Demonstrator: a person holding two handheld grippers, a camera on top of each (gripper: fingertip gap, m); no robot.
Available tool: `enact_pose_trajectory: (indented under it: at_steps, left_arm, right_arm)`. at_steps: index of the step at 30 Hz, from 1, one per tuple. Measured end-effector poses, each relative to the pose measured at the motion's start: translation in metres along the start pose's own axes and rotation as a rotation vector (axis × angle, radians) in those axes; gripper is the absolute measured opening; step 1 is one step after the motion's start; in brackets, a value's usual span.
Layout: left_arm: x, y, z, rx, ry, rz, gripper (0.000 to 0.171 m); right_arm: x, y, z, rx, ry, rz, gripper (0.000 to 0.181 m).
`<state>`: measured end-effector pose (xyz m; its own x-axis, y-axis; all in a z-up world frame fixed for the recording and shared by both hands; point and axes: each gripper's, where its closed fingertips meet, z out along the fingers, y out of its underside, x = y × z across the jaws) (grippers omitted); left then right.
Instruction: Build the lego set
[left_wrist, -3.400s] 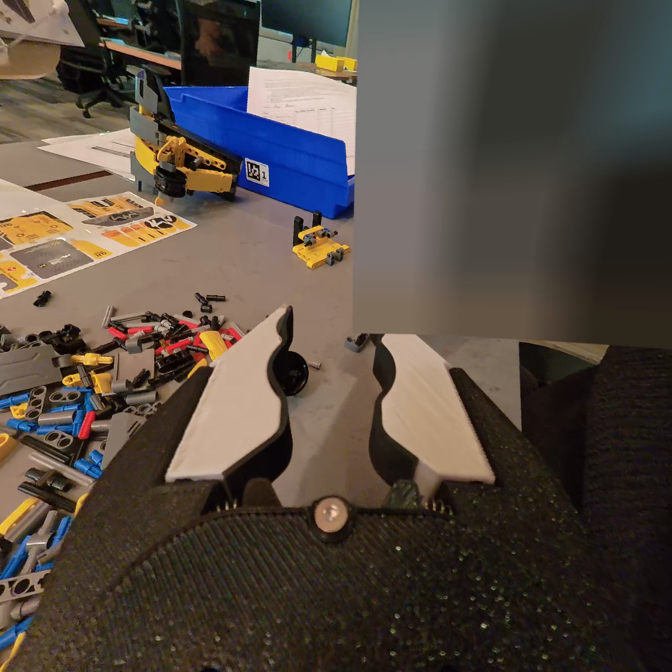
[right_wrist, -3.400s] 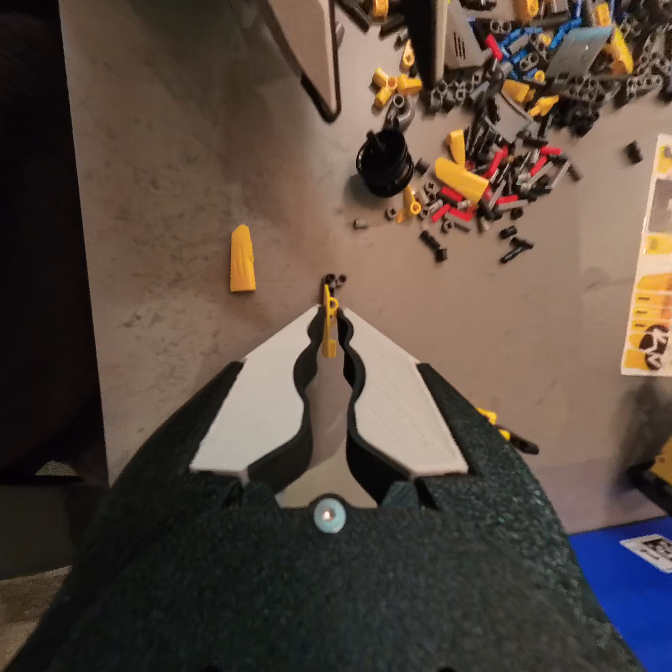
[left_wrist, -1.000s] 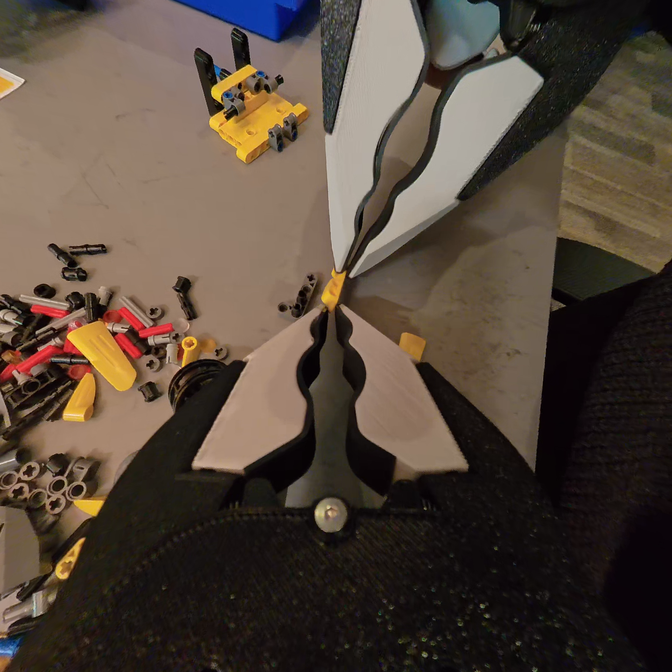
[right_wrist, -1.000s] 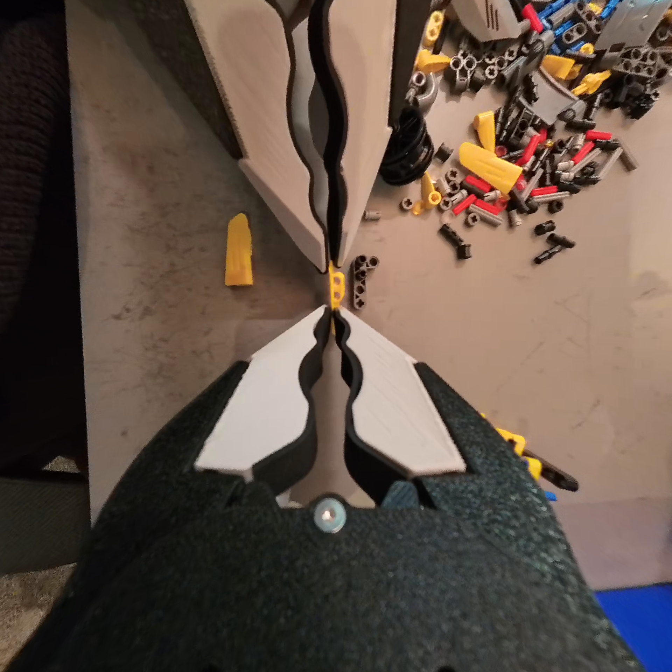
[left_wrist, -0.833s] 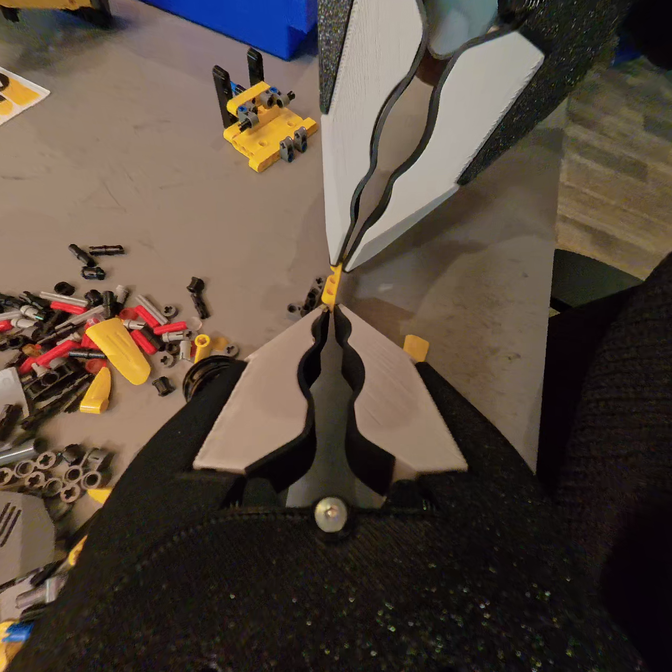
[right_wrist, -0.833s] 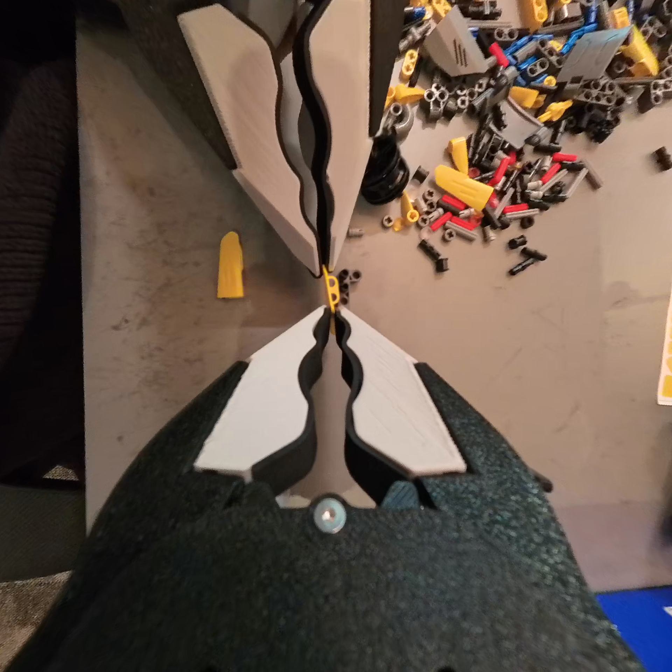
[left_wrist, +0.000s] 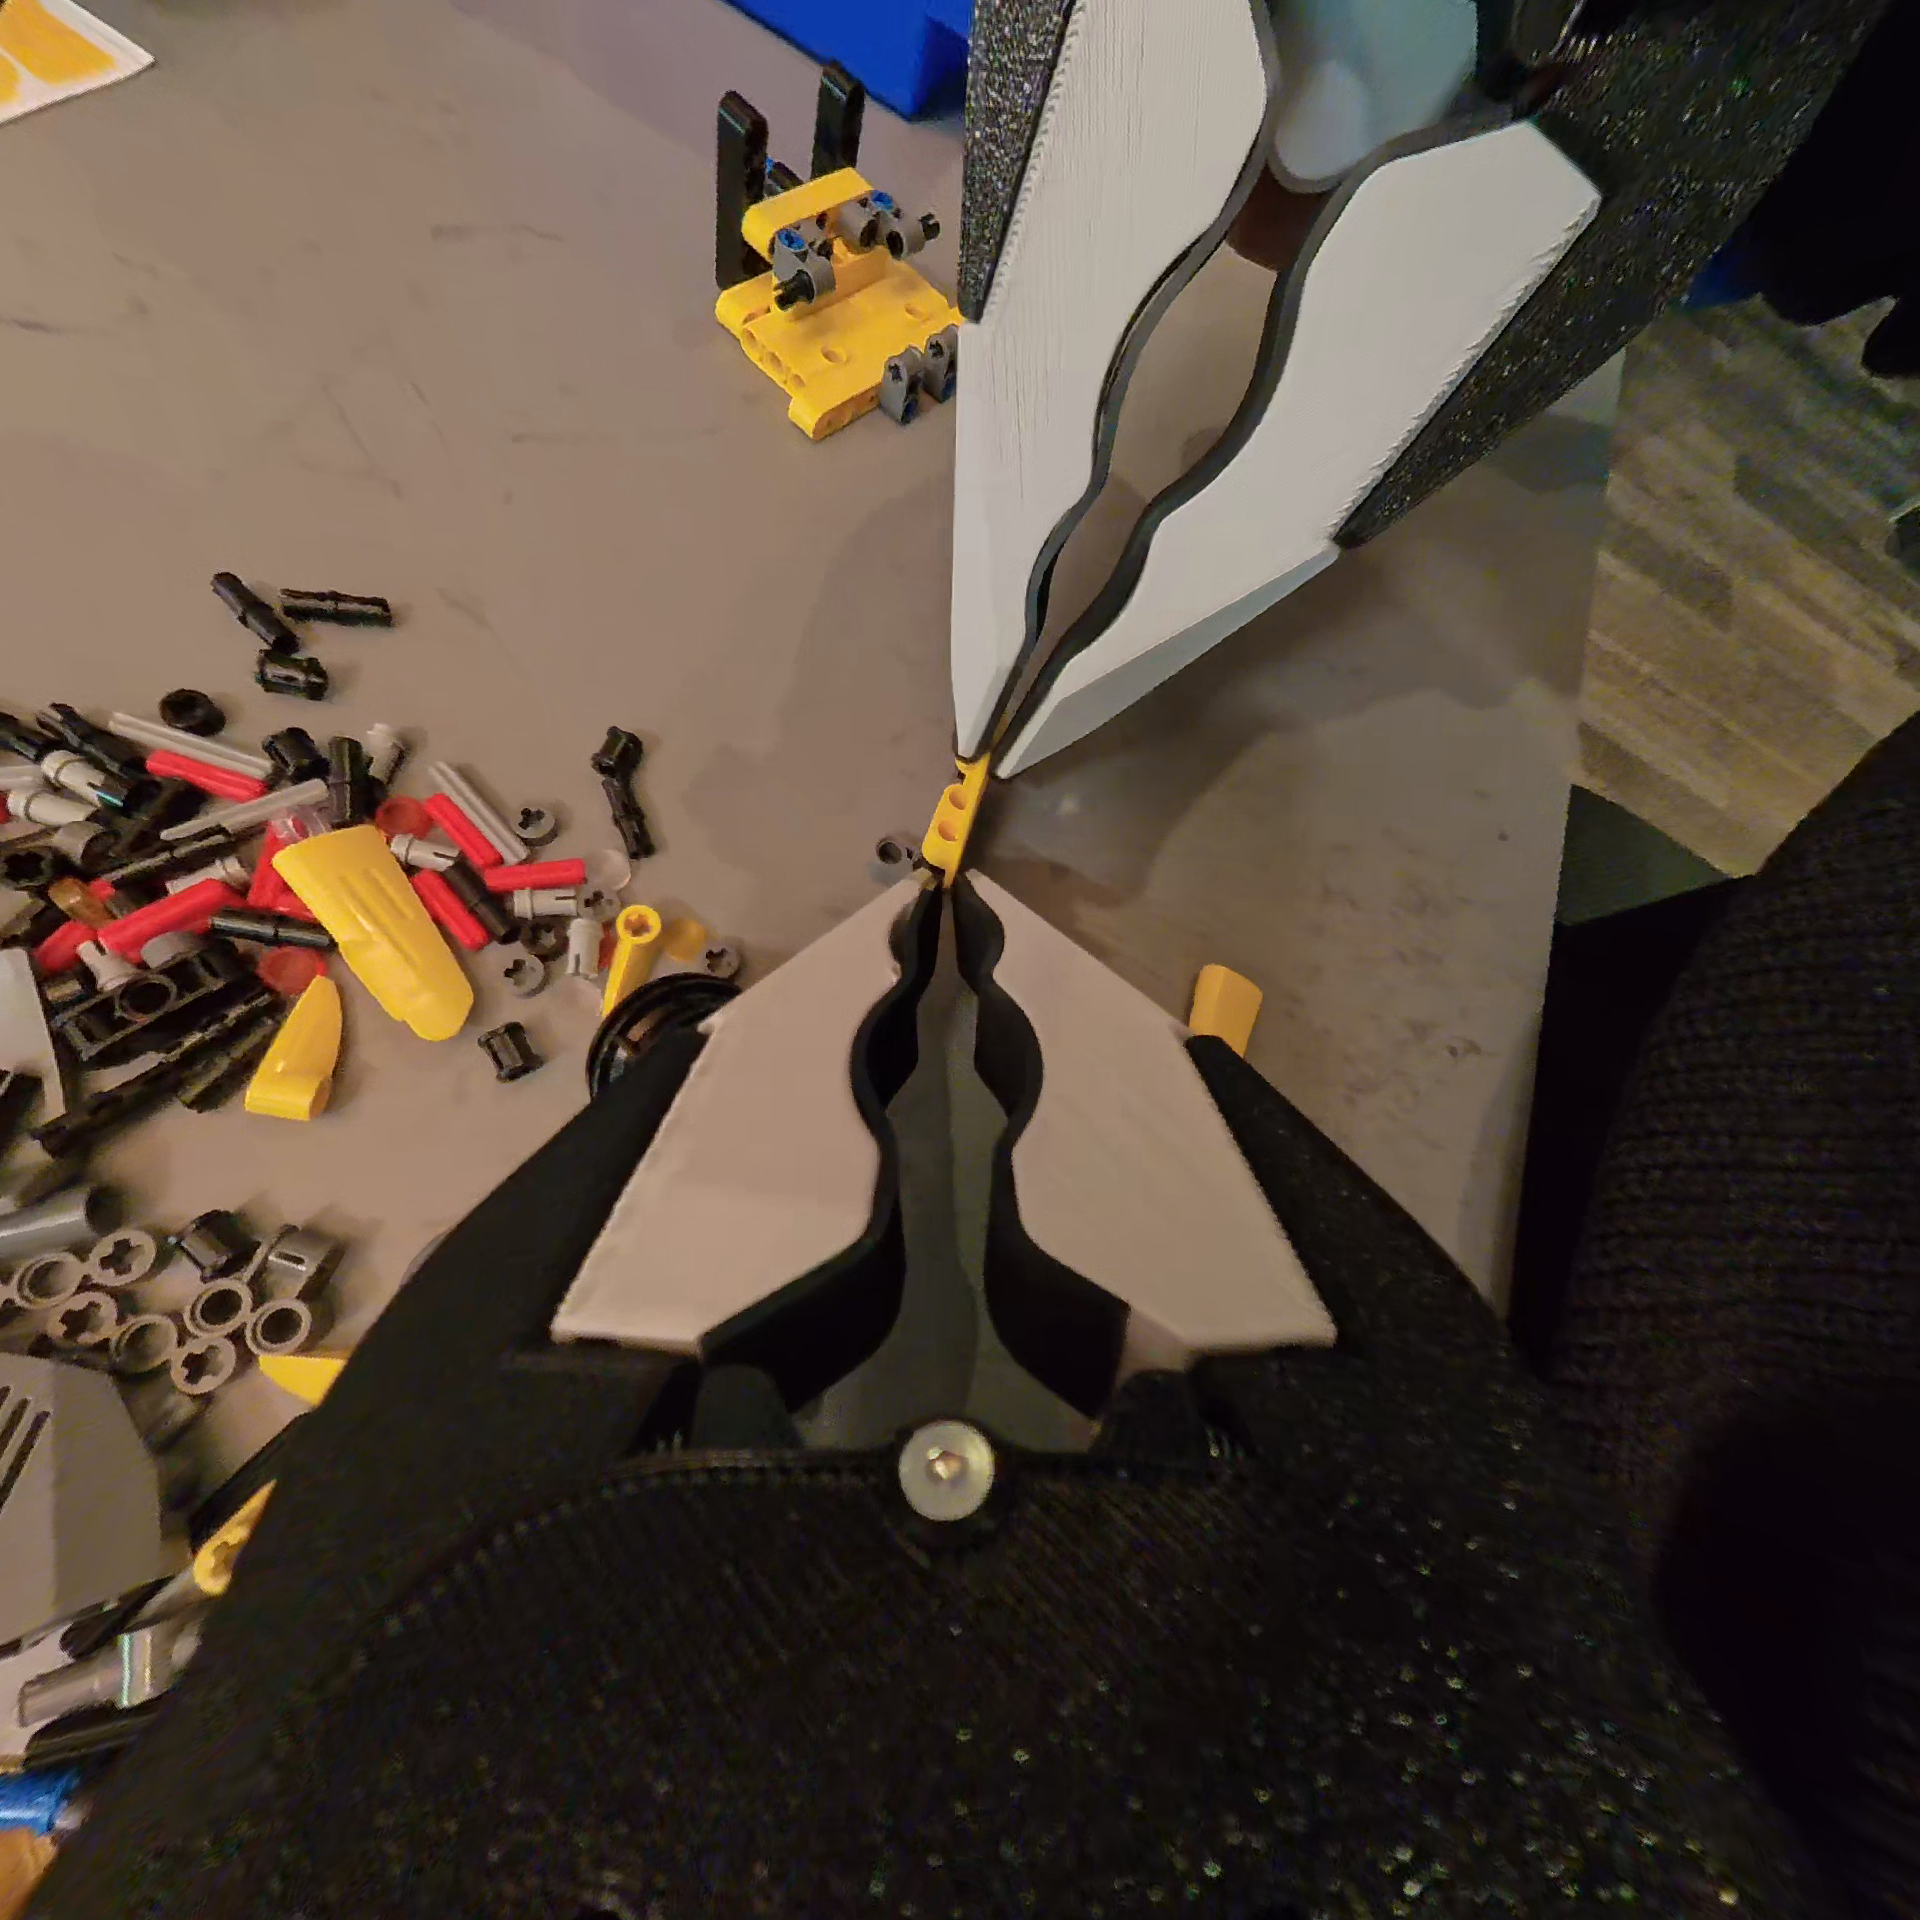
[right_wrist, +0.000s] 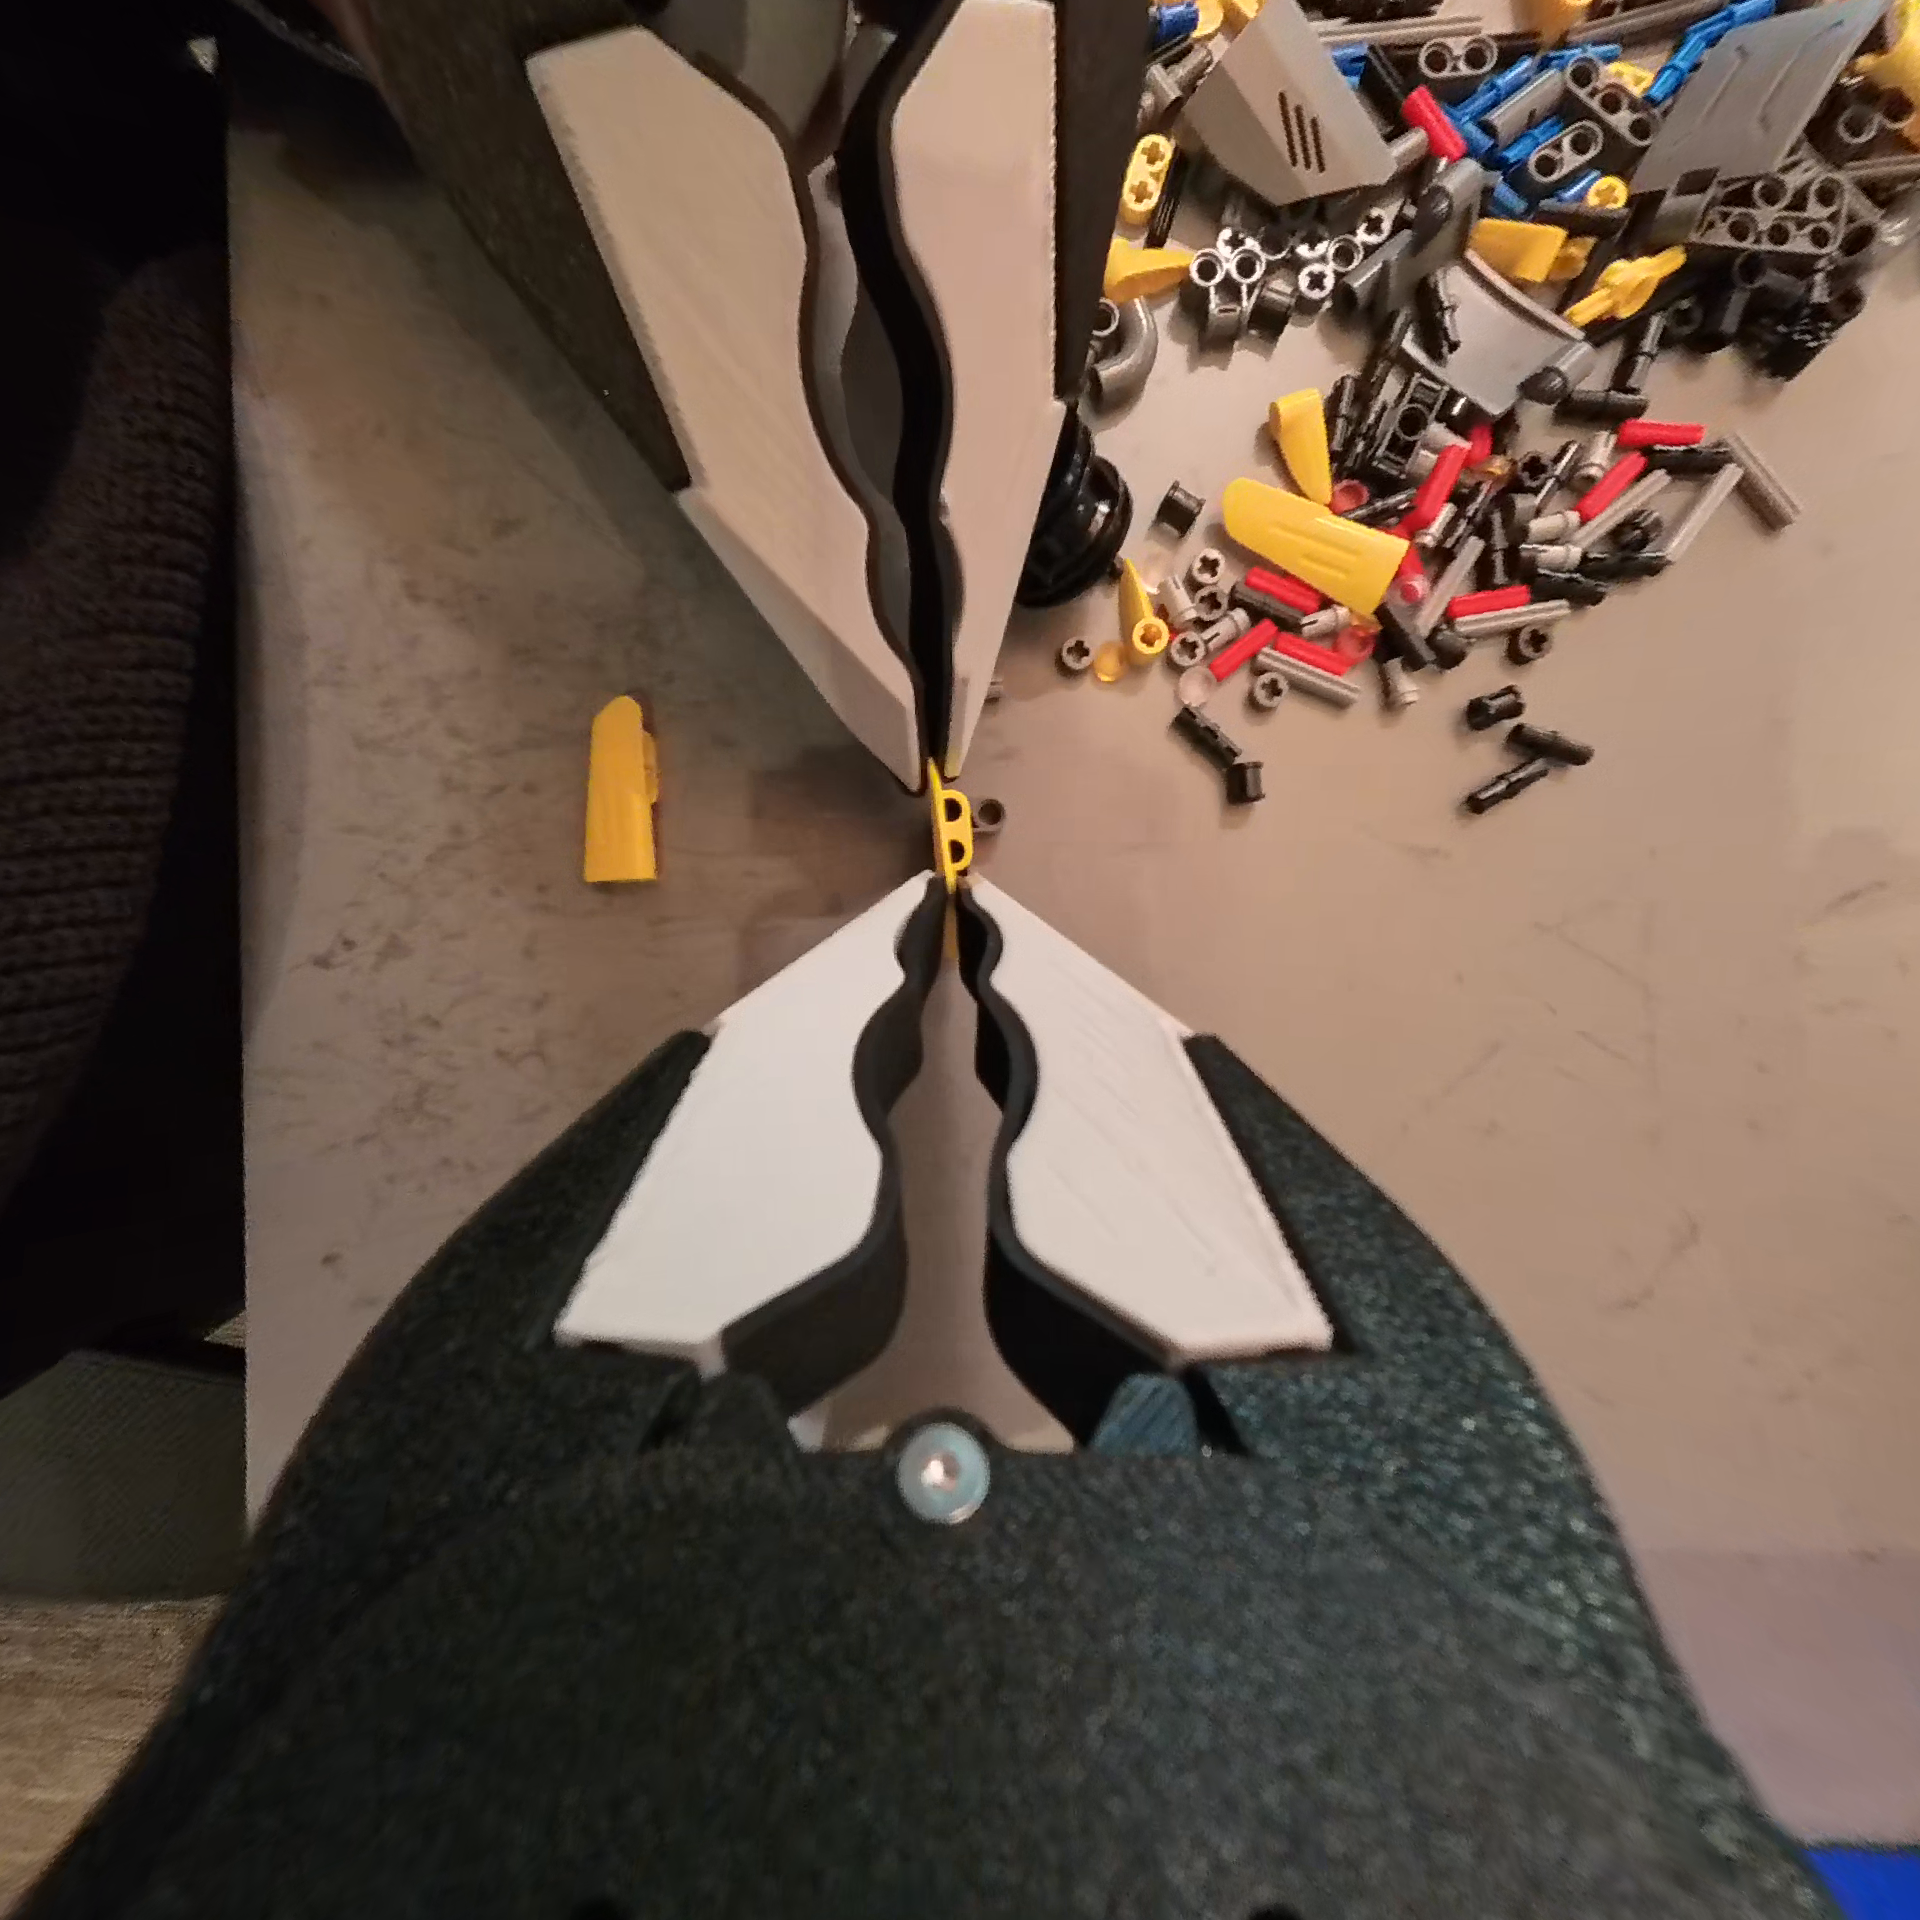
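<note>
Left hand-held gripper: fingers pinched together at the tips, clamped on one end of a small yellow beam w/ round holes. Beam sits straight ahead of the tips, held up above the grey worktop, running away from the camera. At its far end the right hand-held gripper comes in from the opposite side, tips also closed on the beam. So the two tip pairs face each other w/ the short piece bridging them.

Right wrist view, same thing mirrored: right hand-held gripper nipped shut on the near end of the yellow beam, left hand-held gripper gripping the far end.

Just beside the beam on the worktop, a small dark connector. A yellow wedge piece lies alone near the worktop edge, well apart from the main scatter. Another yellow bit peeks out by the left gripper's finger. Black wheel rim partly hidden behind that gripper.

Farther out: loose pile of parts, red pins, grey axles, black connectors, yellow panels. Beyond, a small yellow sub-assembly w/ two black uprights, standing on the worktop near a blue bin. Sticker sheet corner at far left.
</note>
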<state>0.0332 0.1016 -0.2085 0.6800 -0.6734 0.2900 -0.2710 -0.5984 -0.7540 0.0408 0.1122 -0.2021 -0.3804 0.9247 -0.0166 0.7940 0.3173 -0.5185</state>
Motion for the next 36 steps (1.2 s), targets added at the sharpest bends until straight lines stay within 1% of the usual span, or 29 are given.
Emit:
enact_pose_trajectory:
  at_steps: [6,11,25,29,33,36]
  left_arm:
    - [-0.0001,-0.0002,-0.0002,-0.001,0.019,-0.024,0.000]
    - [-0.0004,0.0026,0.0006,-0.020,0.037,-0.066,0.000]
    - [-0.0002,0.0019,0.0004,-0.022,0.031,-0.058,0.000]
    - [-0.0014,0.0006,0.0000,-0.025,0.025,-0.073,0.000]
    - [-0.0015,0.0011,-0.0001,-0.039,0.028,-0.076,0.000]
    - [-0.0010,0.0038,0.0006,-0.053,0.050,-0.104,0.000]
  right_arm:
    - [-0.0009,0.0003,0.0005,0.025,-0.026,0.021,0.001]
    - [-0.0011,-0.0021,0.0003,0.013,-0.036,0.030,0.001]
    - [-0.0012,-0.0005,0.0012,0.001,-0.084,0.100,0.000]
    - [-0.0050,0.0024,0.0042,-0.032,-0.124,0.181,0.000]
    - [-0.0047,0.0027,0.0041,-0.080,-0.098,0.167,0.000]
    - [-0.0024,0.0015,0.0030,-0.094,-0.107,0.183,0.000]
